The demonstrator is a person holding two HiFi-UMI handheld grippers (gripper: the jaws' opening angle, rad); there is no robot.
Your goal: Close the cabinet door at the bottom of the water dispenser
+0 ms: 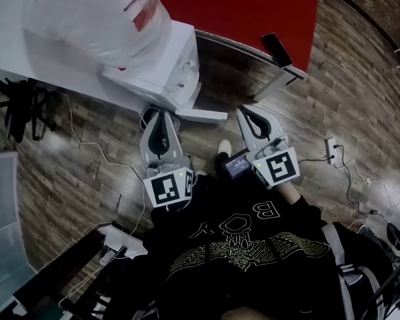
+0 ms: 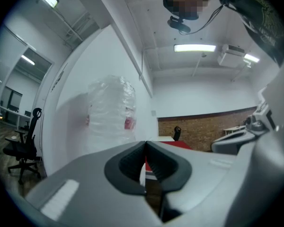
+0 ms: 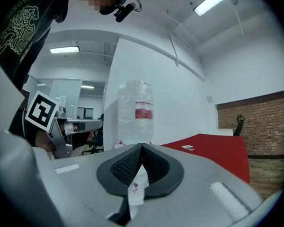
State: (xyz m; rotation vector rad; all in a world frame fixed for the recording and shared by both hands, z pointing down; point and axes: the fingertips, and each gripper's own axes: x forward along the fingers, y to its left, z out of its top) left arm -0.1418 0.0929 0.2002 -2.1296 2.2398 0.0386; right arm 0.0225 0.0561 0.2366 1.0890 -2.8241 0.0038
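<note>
left tongs (image 1: 161, 114) pressed together, empty, held level and aimed at the white water dispenser (image 1: 170, 69) with a big bottle (image 1: 93, 12) on top. the cabinet door (image 1: 203, 116) juts open at the dispenser's foot over the wood floor (image 1: 87, 172), between the two tips in the head view. right tongs (image 1: 244, 111) likewise closed on nothing, level, just beside the left. red counter (image 1: 253, 12) beyond.

Your water dispenser (image 1: 179, 64) is white; its bottle (image 1: 93, 12) is clear with a red label. Right of the dispenser, the table (image 1: 253, 12) is red. Below it, the floor (image 1: 87, 172) is brown wood plank. Your left gripper (image 1: 161, 114) and right gripper (image 1: 245, 111) are grey with black-and-white square markers. Your sweatshirt (image 1: 217, 202) is black with pale line print.
</note>
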